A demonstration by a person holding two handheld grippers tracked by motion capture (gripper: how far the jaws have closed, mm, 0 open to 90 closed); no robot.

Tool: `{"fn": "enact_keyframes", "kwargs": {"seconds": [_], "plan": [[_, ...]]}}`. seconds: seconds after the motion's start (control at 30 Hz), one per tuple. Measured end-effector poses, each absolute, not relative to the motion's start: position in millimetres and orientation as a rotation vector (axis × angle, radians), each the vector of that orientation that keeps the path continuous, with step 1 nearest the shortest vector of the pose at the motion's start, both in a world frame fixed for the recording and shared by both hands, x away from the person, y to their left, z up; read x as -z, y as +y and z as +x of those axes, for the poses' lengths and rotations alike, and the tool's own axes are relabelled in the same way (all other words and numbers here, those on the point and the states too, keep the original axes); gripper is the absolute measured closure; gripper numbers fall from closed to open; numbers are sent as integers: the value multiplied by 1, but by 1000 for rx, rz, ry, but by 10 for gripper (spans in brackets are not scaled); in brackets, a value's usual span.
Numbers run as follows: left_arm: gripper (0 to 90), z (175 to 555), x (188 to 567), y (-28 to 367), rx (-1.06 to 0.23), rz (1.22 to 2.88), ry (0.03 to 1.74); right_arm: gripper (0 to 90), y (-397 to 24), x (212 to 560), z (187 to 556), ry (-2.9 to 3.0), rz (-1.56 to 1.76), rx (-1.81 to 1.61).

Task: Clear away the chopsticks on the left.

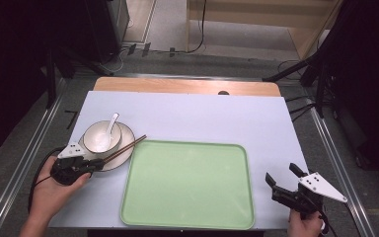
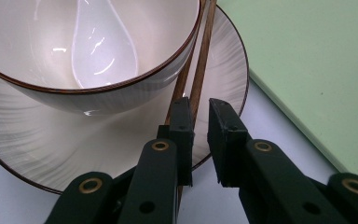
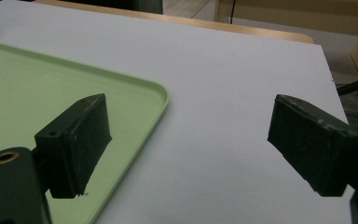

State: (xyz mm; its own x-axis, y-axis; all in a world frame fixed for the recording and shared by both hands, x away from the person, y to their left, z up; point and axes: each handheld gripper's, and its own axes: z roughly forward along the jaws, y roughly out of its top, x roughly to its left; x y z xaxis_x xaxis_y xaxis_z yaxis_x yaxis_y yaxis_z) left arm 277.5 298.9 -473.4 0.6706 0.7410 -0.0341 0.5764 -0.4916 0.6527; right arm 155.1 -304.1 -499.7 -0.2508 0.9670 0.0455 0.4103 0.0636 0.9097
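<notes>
Nearest the person, the right gripper [image 1: 282, 183] hangs over the bare table beside the green tray [image 1: 187, 217], its jaws wide apart and holding nothing. The left gripper [image 2: 200, 122] has only a small gap between its jaws, right at the near ends of the chopsticks [image 2: 200, 70], but I can't tell if it pinches them. They lie on the plate [image 2: 223, 84] by the bowl [image 2: 121, 91] with the spoon [image 2: 102, 46]. The sticks look thin, light, stiff and slippery, so I'd grab both together near the end

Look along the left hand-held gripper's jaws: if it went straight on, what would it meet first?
Probably the chopsticks: the left hand-held gripper has its narrowly parted jaws at their near ends on the plate. Beyond them stands the bowl. Depth is unclear.
</notes>
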Motion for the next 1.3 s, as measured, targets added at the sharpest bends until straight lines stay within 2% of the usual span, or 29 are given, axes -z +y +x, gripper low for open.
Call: {"fn": "enact_keyframes", "kwargs": {"seconds": [0.5, 0.63, 0.8, 1.13, 1.3], "plan": [[792, 278, 472, 297, -338, 2251, 1024, 130, -305, 500, 155, 1729, 1380, -1161], [784, 277, 473, 297, -382, 2276, 1042, 130, -306, 500, 155, 1727, 1385, -1165], [785, 279, 476, 294, -361, 2302, 1028, 130, -306, 500, 155, 1722, 1385, -1168], [854, 281, 480, 289, -323, 2308, 1002, 130, -306, 501, 156, 1730, 1395, -1174], [858, 277, 477, 287, -311, 2300, 996, 130, -306, 501, 156, 1732, 1395, -1176]]}}
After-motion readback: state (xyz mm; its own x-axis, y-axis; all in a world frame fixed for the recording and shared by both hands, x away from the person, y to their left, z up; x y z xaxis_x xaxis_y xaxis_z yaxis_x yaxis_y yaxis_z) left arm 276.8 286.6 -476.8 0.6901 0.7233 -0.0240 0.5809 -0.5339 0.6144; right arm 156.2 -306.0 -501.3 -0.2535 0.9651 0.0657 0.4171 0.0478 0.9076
